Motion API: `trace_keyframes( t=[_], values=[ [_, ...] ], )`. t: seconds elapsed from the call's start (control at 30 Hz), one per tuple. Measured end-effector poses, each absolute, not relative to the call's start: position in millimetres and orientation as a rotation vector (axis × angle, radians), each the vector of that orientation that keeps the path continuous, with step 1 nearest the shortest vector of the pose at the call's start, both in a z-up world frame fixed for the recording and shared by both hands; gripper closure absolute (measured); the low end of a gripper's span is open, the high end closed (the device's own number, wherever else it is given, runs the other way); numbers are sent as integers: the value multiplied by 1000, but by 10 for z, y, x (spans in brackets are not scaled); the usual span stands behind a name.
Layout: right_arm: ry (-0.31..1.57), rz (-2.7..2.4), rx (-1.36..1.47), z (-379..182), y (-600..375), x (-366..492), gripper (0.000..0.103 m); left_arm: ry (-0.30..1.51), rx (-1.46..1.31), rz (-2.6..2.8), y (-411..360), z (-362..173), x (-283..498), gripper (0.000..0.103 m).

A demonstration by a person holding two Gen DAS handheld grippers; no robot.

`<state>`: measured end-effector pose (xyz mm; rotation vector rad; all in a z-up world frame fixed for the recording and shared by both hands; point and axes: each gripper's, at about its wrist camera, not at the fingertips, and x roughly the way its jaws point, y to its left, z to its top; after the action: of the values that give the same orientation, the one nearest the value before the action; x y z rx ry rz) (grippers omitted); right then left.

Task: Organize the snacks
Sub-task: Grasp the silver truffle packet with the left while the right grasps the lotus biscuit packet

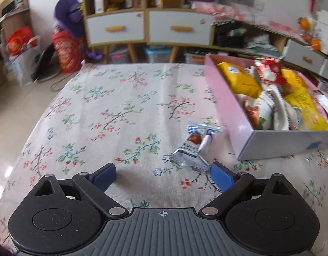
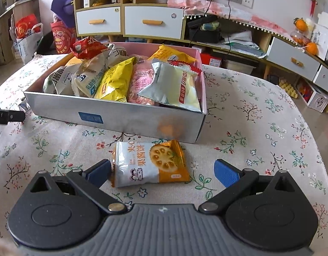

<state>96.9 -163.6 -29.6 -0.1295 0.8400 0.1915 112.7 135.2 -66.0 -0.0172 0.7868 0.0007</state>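
A silver chocolate wrapper (image 1: 192, 147) lies on the floral tablecloth just left of the snack box (image 1: 232, 104), which is pink inside and silver outside and full of packets. My left gripper (image 1: 164, 176) is open, low over the cloth, its right finger pad (image 1: 221, 176) touching the wrapper's near end. In the right wrist view an orange and white biscuit packet (image 2: 151, 163) lies in front of the same box (image 2: 112, 117). My right gripper (image 2: 162, 171) is open around it, the left finger pad (image 2: 98, 171) at the packet's left edge.
The floral tablecloth (image 1: 121, 111) covers the table (image 2: 259, 128). Behind it stand white drawer cabinets (image 1: 146, 27), red bags (image 1: 67, 51) on the floor and a cluttered side bench (image 2: 238, 34). The tip of the left gripper (image 2: 6, 116) shows left of the box.
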Motion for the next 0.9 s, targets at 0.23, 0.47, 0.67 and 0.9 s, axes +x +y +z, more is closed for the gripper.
trace_keyframes(
  t=[0.23,0.47,0.67,0.9],
  values=[
    [823,263,-97,-341,-1680,976,0,707,33,-98,1312,-719,1159,11],
    [794,280,-84,-367,-1682,1014,0,661,29,-114,1283,-730,1192,31],
    [779,281,-90,-363,-1614,1024,0,655,24,-116,1245,-709,1213,58],
    [796,277,-90,-315,-1558,1039,16,682,-25,-80,1268,-672,1217,77]
  ],
)
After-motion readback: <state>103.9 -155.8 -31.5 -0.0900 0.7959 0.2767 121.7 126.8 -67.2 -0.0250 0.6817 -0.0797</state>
